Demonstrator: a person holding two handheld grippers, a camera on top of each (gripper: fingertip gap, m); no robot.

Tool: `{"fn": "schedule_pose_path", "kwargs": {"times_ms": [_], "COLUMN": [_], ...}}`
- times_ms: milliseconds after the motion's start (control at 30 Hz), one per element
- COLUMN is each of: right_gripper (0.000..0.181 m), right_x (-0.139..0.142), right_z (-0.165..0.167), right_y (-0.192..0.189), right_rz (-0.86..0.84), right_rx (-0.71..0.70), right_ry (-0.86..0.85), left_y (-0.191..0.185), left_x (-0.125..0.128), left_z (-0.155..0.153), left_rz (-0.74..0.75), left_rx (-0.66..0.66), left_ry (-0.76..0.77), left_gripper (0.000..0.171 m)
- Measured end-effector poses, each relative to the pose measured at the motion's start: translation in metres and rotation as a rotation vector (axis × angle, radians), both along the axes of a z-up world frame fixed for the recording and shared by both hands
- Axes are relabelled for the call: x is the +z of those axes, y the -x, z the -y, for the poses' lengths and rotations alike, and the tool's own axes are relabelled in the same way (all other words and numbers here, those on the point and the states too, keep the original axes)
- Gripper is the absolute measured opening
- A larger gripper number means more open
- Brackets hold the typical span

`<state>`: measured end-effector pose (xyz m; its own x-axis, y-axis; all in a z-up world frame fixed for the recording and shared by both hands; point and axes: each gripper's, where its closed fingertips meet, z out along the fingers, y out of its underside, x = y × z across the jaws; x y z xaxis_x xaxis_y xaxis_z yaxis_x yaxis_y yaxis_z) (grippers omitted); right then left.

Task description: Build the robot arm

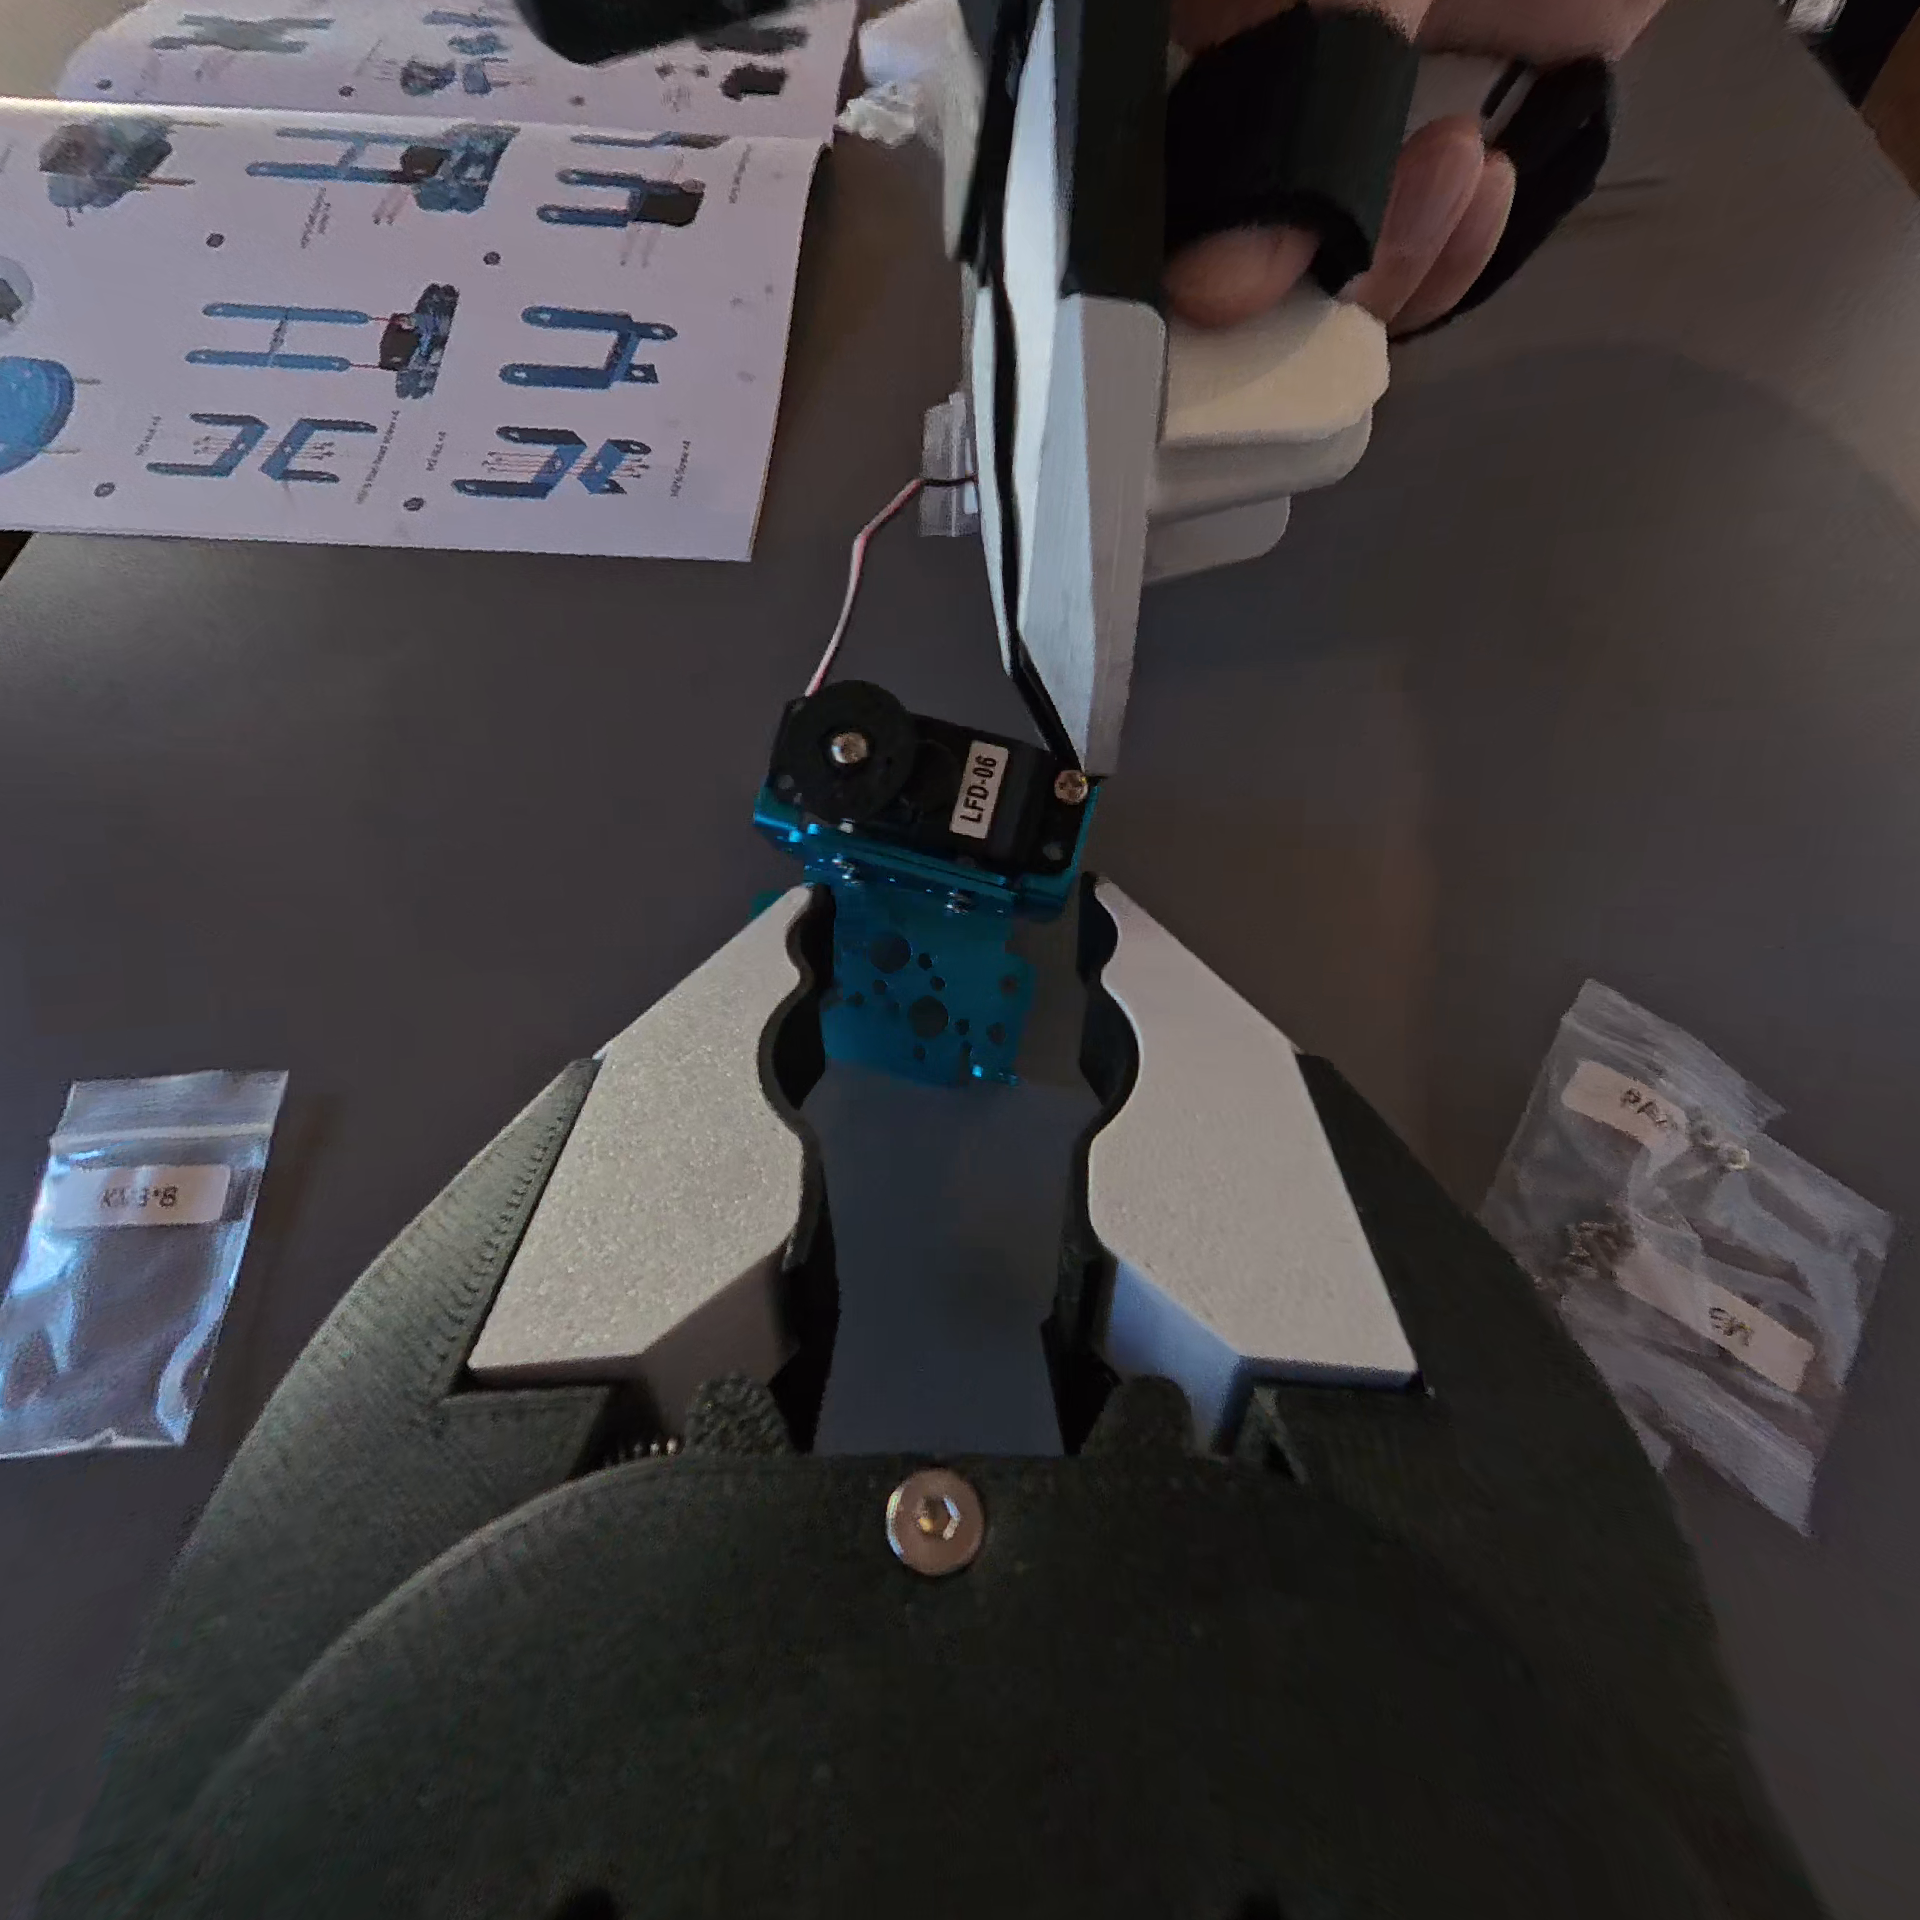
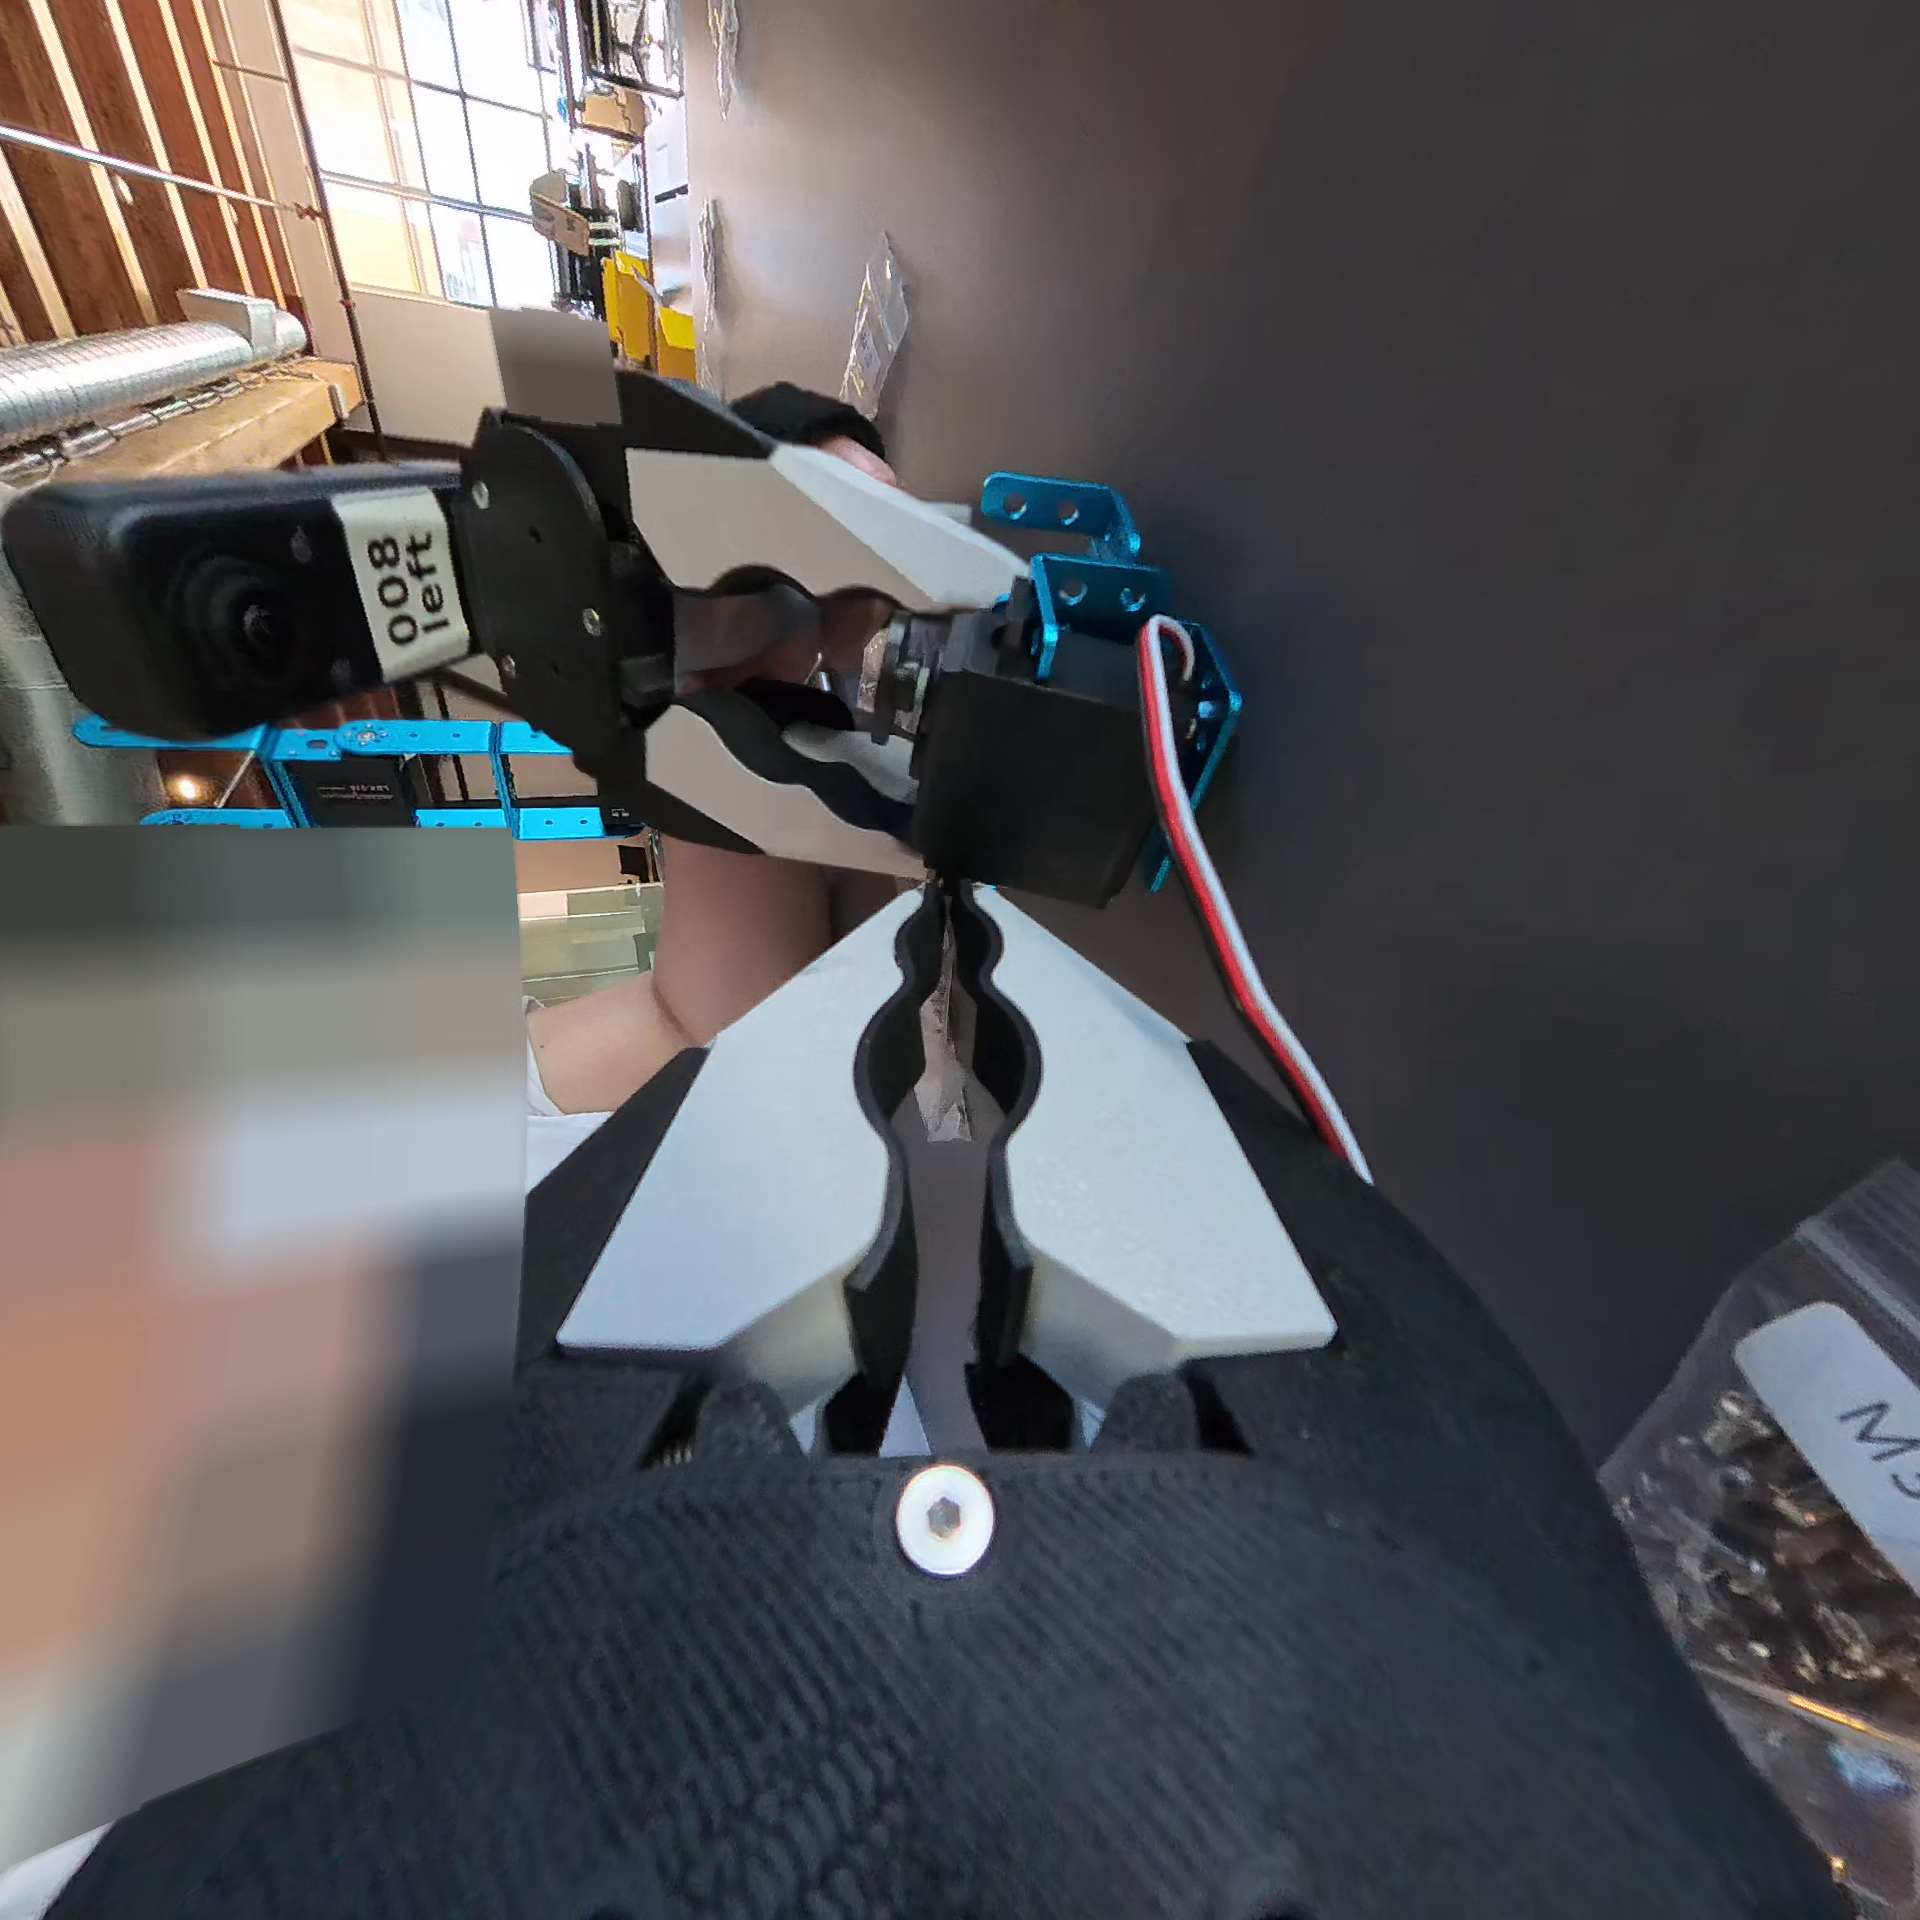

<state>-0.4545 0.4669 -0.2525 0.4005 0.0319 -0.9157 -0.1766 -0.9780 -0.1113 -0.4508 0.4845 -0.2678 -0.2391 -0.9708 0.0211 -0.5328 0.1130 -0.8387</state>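
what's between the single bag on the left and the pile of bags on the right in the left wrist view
In the left wrist view, the left tool fills that stretch, its fingers gripping the blue bracket between the single bag and the bag pile.

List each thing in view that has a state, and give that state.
left gripper, shut on the blue bracket.
right gripper, shut on a thin silvery strip, tip at a corner screw.
servo, seated in the bracket, cable trailing loose.
manual, open, flat on the table.
small bag, lying flat, seemingly sealed.
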Motion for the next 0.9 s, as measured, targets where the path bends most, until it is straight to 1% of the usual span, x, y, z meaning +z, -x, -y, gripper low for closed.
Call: {"fn": "schedule_pose_path", "kwargs": {"times_ms": [33,200,267,333,367,433,633,700,900], "right_gripper": [0.001,0.001,0.001,0.001,0.001,0.001,0.001,0.001,0.001], "right_x": [0.000,0.000,0.000,0.000,0.000,0.000,0.000,0.000,-0.001], "right_z": [0.000,0.000,0.000,0.000,0.001,0.001,0.001,0.001,0.002], "right_y": [0.000,-0.001,-0.001,-0.001,-0.001,-0.002,-0.002,-0.002,-0.003], "right_rz": [0.002,0.006,0.007,0.011,0.013,0.014,0.030,0.034,0.056], "right_rx": [0.002,0.003,0.004,0.008,0.009,0.013,0.028,0.033,0.054], "right_ry": [-0.002,0.000,0.001,0.002,0.001,0.003,-0.004,-0.007,-0.017], "left_y": [0.001,0.000,-0.003,-0.003,-0.004,-0.005,-0.010,-0.012,-0.017], "left_x": [0.005,0.042,0.048,0.044,0.042,0.041,0.032,0.030,0.030], "left_z": [-0.001,-0.005,-0.009,-0.015,-0.016,-0.016,-0.014,-0.014,-0.010], "left_rz": [0.021,0.188,0.230,0.221,0.217,0.216,0.184,0.177,0.176], "left_rx": [0.007,0.028,0.047,0.077,0.078,0.087,0.080,0.086,0.068], "left_ry": [0.040,0.229,0.244,0.185,0.159,0.134,0.153,0.137,0.129], "left_gripper": [0.051,0.054,0.051,0.047,0.043,0.039,0.038,0.033,0.029]}}
